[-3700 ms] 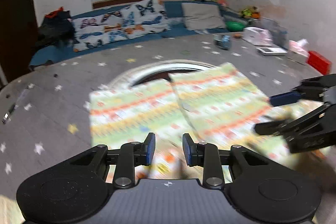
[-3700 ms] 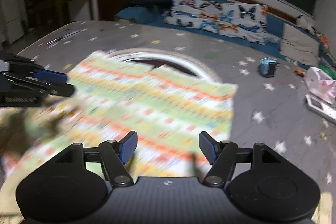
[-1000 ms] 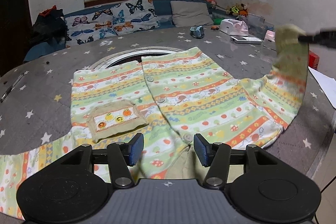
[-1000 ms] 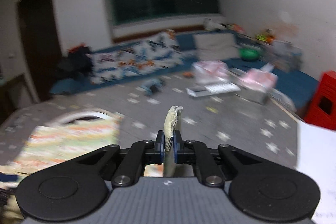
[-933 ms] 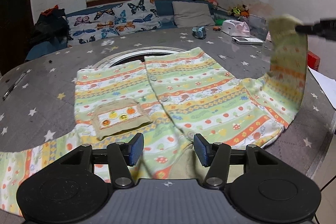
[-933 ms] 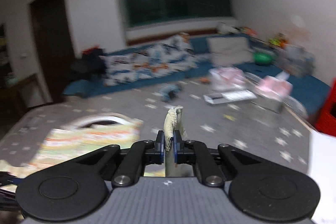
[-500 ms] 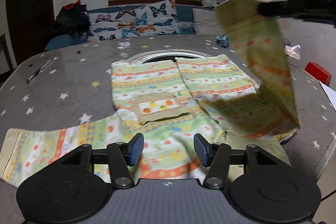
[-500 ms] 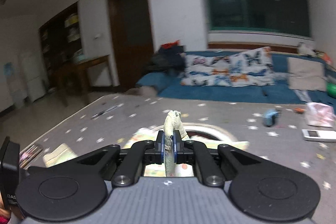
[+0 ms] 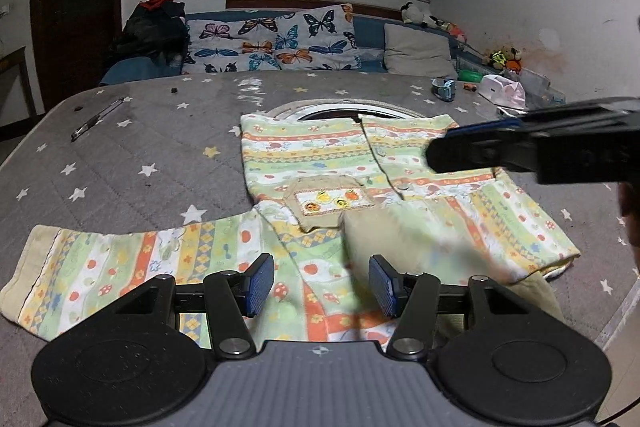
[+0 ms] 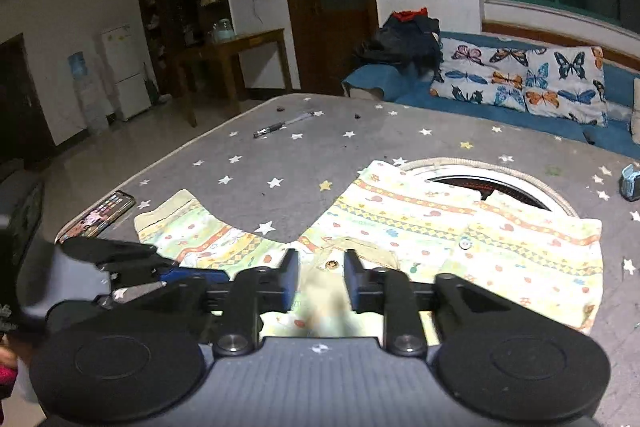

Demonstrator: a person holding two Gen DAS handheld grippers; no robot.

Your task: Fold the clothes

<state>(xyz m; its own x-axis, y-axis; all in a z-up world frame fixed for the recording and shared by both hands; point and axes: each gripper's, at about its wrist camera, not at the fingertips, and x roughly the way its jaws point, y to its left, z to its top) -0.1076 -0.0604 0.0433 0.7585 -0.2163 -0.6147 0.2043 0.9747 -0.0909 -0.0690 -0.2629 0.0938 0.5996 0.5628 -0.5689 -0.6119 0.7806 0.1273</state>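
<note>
One striped child's shirt in pale green, yellow and orange with small fruit prints [image 9: 320,163] lies spread, front up, on the grey star-patterned cloth of the bench [image 9: 152,147], its hem partly over a round white-rimmed opening [image 9: 344,109] in the surface. Its beige chest pocket [image 9: 328,201] sits near the middle, and one sleeve [image 9: 132,263] stretches flat toward the left edge of the left wrist view. The other sleeve [image 9: 404,241] is folded across the body, its beige cuff end blurred just beside the pocket. The left gripper [image 9: 322,285] hovers low over the shirt's collar end with its blue-padded fingers [image 9: 259,285] released, parted with nothing pressed between them. The right gripper [image 10: 321,281] is opening its fingers [image 10: 289,279]; a blurred bit of the folded sleeve shows in the gap, and the pads are clear of it. In the left wrist view the right gripper reaches in from the right, above the shirt. A phone [image 10: 98,215] lies near the bench edge and a pen [image 10: 280,125] farther off.
</note>
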